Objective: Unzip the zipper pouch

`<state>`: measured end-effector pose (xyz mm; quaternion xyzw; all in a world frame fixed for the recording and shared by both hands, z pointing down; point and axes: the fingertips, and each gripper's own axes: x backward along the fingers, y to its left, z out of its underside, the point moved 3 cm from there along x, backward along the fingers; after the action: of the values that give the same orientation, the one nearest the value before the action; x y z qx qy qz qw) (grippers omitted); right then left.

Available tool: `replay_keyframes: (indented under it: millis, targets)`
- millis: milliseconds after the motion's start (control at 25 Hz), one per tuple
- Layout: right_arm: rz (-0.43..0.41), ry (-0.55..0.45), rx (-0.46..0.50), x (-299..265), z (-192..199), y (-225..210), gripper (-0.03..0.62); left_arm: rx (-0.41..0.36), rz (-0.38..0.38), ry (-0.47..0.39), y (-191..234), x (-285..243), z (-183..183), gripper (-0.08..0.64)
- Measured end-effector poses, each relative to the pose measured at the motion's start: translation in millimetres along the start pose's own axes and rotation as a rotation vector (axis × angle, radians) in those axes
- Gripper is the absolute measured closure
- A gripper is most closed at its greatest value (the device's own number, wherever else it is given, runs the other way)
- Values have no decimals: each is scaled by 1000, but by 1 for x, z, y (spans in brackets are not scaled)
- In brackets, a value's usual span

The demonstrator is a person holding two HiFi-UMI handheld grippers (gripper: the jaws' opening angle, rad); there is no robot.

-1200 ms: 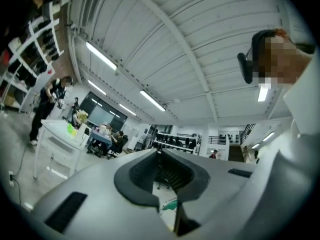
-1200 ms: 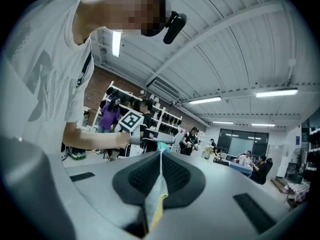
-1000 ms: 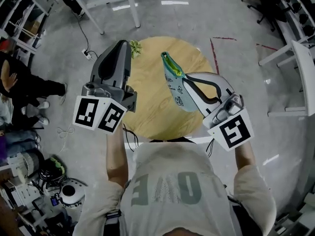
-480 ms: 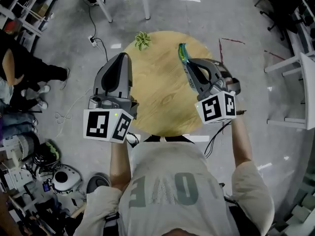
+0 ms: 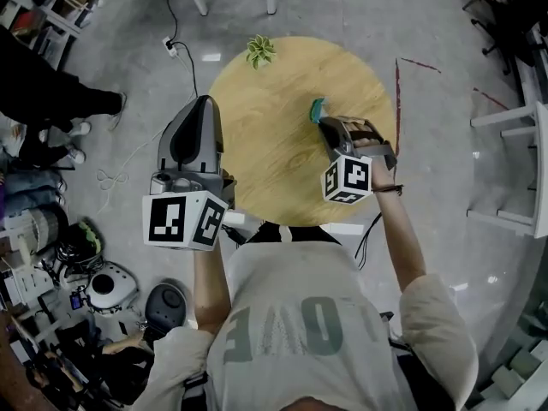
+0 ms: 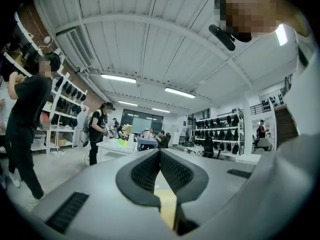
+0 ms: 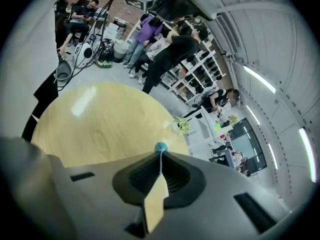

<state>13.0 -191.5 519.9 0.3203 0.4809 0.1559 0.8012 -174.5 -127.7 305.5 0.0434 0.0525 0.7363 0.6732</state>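
1. Overhead, the head view shows a round counter [image 5: 257, 157] of pale, grained wood. A small green plant [image 5: 259, 50] stands at its far edge.
2. Only a teal end of the pouch [image 5: 317, 107] shows in that view. It pokes out past the tip of the right hand-held gripper [image 5: 324, 122], above the counter's right side. The rest is hidden under the gripper's smooth grey shell, and I cannot tell whether it touches the wood.
3. The right gripper view adds what the head view hides: ribbed black pads pressed together on a thin edge of the pouch, with a teal knob at their tip.
4. The left hand-held gripper [image 5: 204, 101] hangs by the counter's left edge, with its marker cube toward the person.
5. Its own view shows the ribbed pads pressed together with nothing between them. Beyond them are shelves [image 6: 220, 139] and ceiling strip lights [image 6: 119, 78].
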Motion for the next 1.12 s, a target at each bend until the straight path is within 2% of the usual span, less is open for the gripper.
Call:
replay_keyframes:
  millis: [240, 520, 1120]
  targets:
    - [-41, -12, -135, -25, -15, 35, 558, 21, -23, 41, 2, 9, 17, 534]
    - [-111, -11, -226, -46, -25, 64, 558, 29, -30, 60, 1, 14, 23, 534]
    - [-244, 29, -280, -65, -33, 100, 555, 58, -64, 59, 18, 28, 27, 534]
